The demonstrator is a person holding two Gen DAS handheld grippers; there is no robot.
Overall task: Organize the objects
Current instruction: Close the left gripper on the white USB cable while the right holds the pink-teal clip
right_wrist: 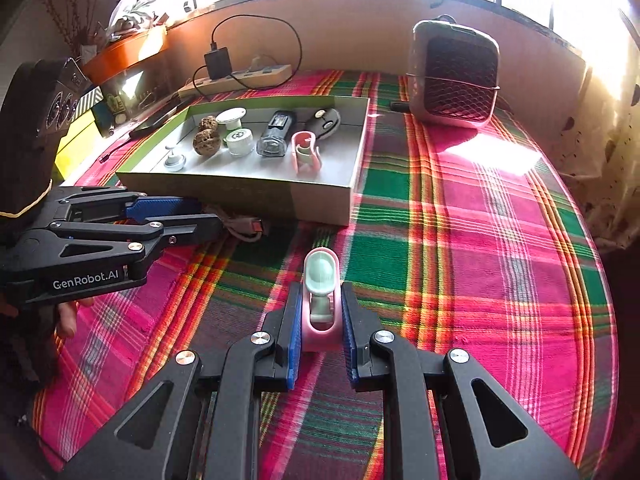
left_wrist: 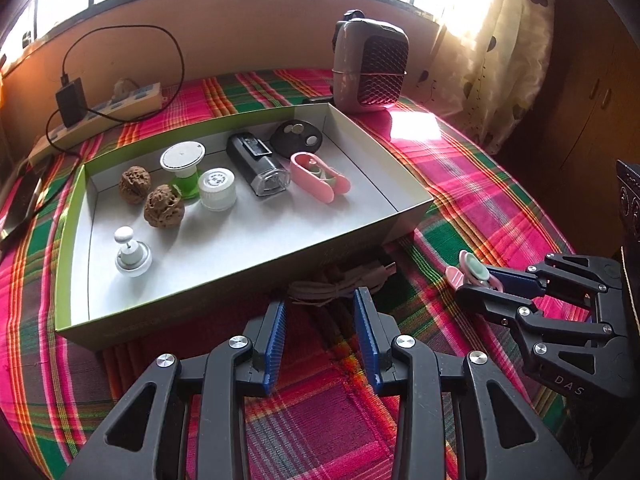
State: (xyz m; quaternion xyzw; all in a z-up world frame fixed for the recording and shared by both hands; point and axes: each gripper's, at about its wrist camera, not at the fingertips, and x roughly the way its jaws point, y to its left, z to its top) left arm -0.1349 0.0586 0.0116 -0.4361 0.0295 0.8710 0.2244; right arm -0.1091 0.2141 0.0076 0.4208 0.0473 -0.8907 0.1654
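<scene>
Right wrist view tells most of the story: the right gripper is closed down on a pink clip with a mint-green insert, the blue pads pressing its two sides. The clip's long axis runs straight out along the fingers, green end forward, and it looks lifted just off the plaid cloth, though that's hard to call for sure.

The spot that matters is the open box, which lies ahead and to the left of the held clip, near but not touching. A matching pink clip already sits inside at the right end of the row, next to the black flashlight-looking thing. So the carry probably goes forward-left over the near wall, dropping in beside its twin.

From the left wrist view, the left gripper has its jaws moderately apart with nothing between them, just cloth. It's parked in front of the box's near wall, with a bundled cable right off its fingertips. That cable looks like the last stray item, and the left side is clearly the nearer one for it.
</scene>
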